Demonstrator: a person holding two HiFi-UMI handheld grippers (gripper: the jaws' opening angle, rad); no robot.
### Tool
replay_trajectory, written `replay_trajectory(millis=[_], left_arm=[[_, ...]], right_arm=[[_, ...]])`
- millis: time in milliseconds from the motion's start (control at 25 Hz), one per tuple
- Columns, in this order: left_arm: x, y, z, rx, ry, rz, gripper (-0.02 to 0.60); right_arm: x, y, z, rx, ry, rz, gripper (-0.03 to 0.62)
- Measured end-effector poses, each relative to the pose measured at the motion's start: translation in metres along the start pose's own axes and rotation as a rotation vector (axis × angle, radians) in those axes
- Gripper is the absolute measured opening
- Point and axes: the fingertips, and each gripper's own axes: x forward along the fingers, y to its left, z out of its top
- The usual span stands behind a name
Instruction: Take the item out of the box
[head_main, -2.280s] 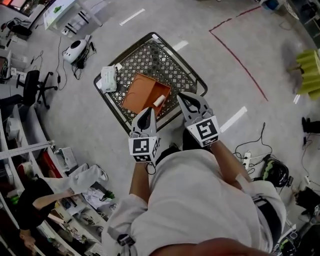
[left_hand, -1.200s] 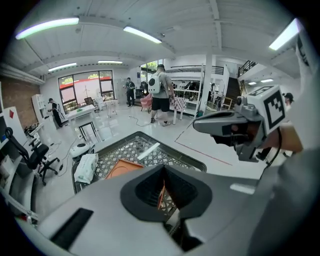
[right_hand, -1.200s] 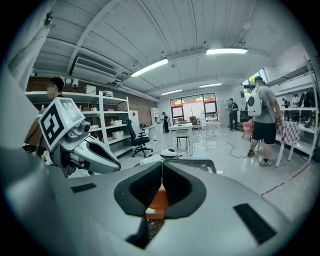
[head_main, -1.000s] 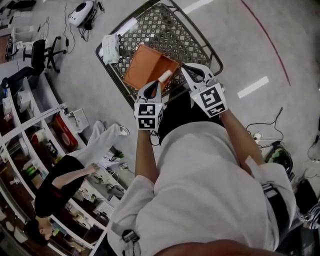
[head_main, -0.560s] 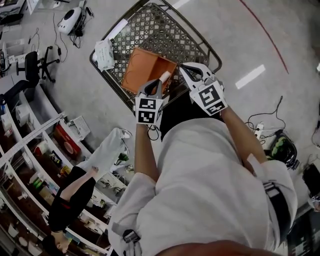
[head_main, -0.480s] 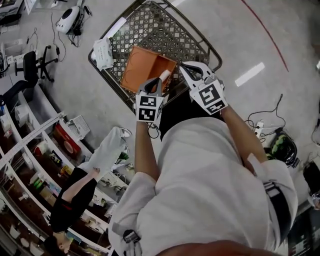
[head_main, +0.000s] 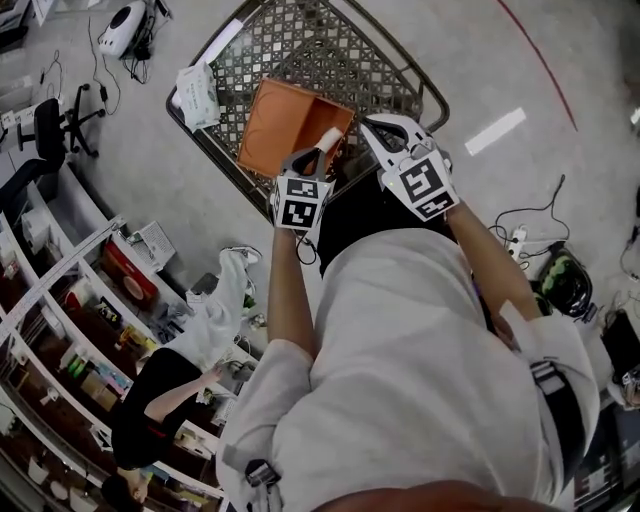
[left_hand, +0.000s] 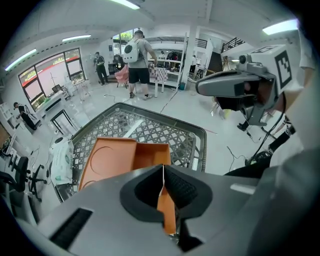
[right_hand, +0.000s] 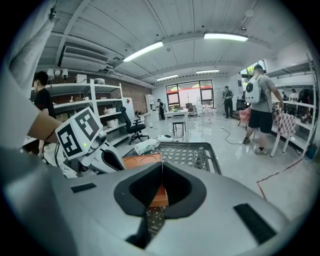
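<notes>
1. The white item (head_main: 327, 140) lies in the near corner of the orange box (head_main: 280, 125), against the wall closest to the person. The box sits open in the wire cart (head_main: 290, 40).
2. From overhead, the item lies just ahead of the left gripper (head_main: 307, 157), almost at its tips. Its long axis slants away from that gripper toward the far right. The right gripper (head_main: 367, 123) hangs off to the side, over the box's right edge, so the left is the nearer of the two.
3. The left gripper's jaws are clenched tip to tip with nothing between them. Its own view shows only orange box wall behind the seam, and the item is hidden behind the jaws there.
4. The right gripper's jaws are also pressed together and empty.
5. I'd say the left jaws must part before they can take the item across its narrow width.
6. Writing: the white bag (head_main: 195, 85) on the cart rim has print too small to read. I can read no brand on the box or the item.
</notes>
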Motion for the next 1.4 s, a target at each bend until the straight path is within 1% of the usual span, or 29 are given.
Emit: replay_trajectory(millis=[360,560,720,840,1000,1120,1240,1400], left_arm=[[0.019,0.008,-0.017,0.024,0.083,-0.025,0.011],[0.030,0.011,-0.023,0.056,0.136,-0.038,0.012],[0.039,0.013,-0.027,0.073,0.171,-0.054,0.012],[0.045,0.014,-0.031,0.095,0.197,-0.059,0.012],[0.054,0.015,-0.037,0.114,0.237,-0.076,0.014],[0.060,0.016,-0.048,0.134,0.287,-0.090,0.023],[0.065,0.018,-0.053,0.147,0.313,-0.102,0.037],[0.071,0.017,-0.058,0.158,0.345,-0.139,0.079]], right_arm=[[0.001,-0.005,-0.014,0.027,0.031,-0.011,0.005],[0.009,-0.010,-0.018,0.029,0.040,-0.011,0.005],[0.021,-0.007,-0.029,0.025,0.060,0.008,0.005],[0.029,-0.005,-0.037,0.039,0.076,0.015,0.005],[0.031,-0.006,-0.041,0.062,0.081,0.003,0.005],[0.030,-0.008,-0.044,0.073,0.086,-0.009,0.005],[0.026,-0.014,-0.048,0.080,0.092,-0.028,0.005],[0.021,-0.024,-0.054,0.101,0.098,-0.059,0.005]])
